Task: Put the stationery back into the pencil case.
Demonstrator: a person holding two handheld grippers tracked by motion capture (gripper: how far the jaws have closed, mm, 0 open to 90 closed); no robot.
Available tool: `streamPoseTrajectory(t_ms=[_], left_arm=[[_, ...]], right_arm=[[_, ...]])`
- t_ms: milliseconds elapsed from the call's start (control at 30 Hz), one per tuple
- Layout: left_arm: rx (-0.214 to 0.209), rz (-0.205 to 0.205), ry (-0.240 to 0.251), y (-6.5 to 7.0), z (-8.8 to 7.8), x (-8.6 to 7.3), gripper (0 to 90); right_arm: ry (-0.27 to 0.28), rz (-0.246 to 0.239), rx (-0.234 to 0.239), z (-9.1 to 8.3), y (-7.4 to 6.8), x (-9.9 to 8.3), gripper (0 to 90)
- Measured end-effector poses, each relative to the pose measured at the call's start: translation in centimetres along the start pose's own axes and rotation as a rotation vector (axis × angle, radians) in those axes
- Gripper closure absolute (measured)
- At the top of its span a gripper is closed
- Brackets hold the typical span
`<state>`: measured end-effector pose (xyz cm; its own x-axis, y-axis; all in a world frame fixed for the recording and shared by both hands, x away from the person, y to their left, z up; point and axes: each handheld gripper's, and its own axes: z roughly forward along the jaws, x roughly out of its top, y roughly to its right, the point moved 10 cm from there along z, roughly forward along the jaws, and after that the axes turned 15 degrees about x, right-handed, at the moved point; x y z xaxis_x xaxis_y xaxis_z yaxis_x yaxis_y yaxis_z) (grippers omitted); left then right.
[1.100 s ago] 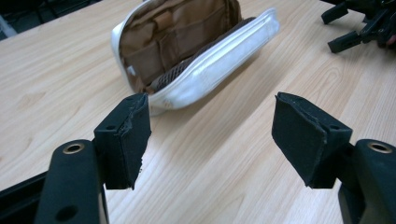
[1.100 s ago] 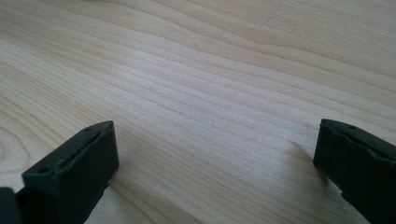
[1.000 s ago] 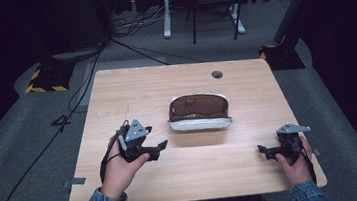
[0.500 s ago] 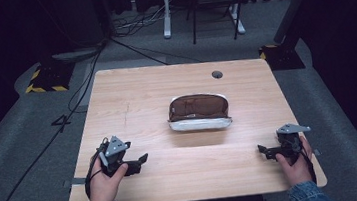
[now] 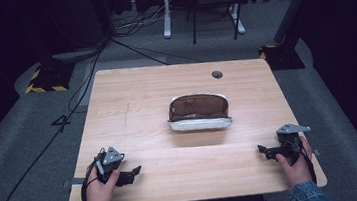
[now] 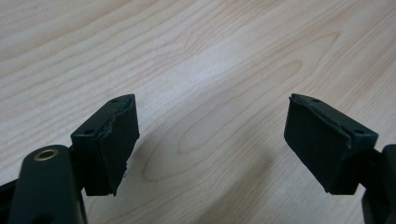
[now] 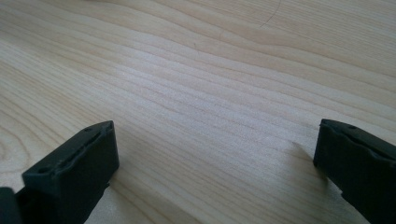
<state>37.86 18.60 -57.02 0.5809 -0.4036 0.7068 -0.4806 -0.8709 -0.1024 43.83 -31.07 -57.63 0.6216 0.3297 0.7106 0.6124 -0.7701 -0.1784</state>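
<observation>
The left gripper (image 5: pixel 133 173) sits low over the near left corner of the table (image 5: pixel 140 94). Its jaws stand wide apart and have just been opening, and there is nothing between them. In the left gripper view its two black pads (image 6: pixel 112 144) point at bare wood, with a soft shadow under them. The person's left hand (image 5: pixel 100 186) wraps around its body, and a grey plate sits on top.

The right gripper (image 5: pixel 265 150) rests near the right corner on the person's side. Its jaws are spread wide too and hold nothing. In the right gripper view there is bare wood between its pads (image 7: pixel 79 168). The right hand (image 5: pixel 296 161) holds it from behind.

The pouch (image 5: pixel 199 113) lies in the middle of the table, well apart from both grippers. It is brown on top, with a white edge along the near side.

Farther back, a small dark hole (image 5: pixel 217 74) sits in the table top. Cables (image 5: pixel 93 74) run across the grey floor beyond the left side.
</observation>
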Motion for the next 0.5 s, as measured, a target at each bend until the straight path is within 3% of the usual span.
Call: streamPoseTrajectory(t_ms=[233,333,500], left_arm=[[0.008,0.013,-0.002,-0.23,0.28,-0.41,17.3],[0.044,0.061,-0.008,-0.55,0.37,-0.55,17.1],[0.064,0.047,-0.012,-0.42,0.37,-0.62,15.8]], right_arm=[[0.0,0.0,0.0,0.0,0.0,0.0,0.3],[0.0,0.0,0.0,0.0,0.0,0.0,0.4],[0.0,0.0,0.0,0.0,0.0,-0.01,0.4]])
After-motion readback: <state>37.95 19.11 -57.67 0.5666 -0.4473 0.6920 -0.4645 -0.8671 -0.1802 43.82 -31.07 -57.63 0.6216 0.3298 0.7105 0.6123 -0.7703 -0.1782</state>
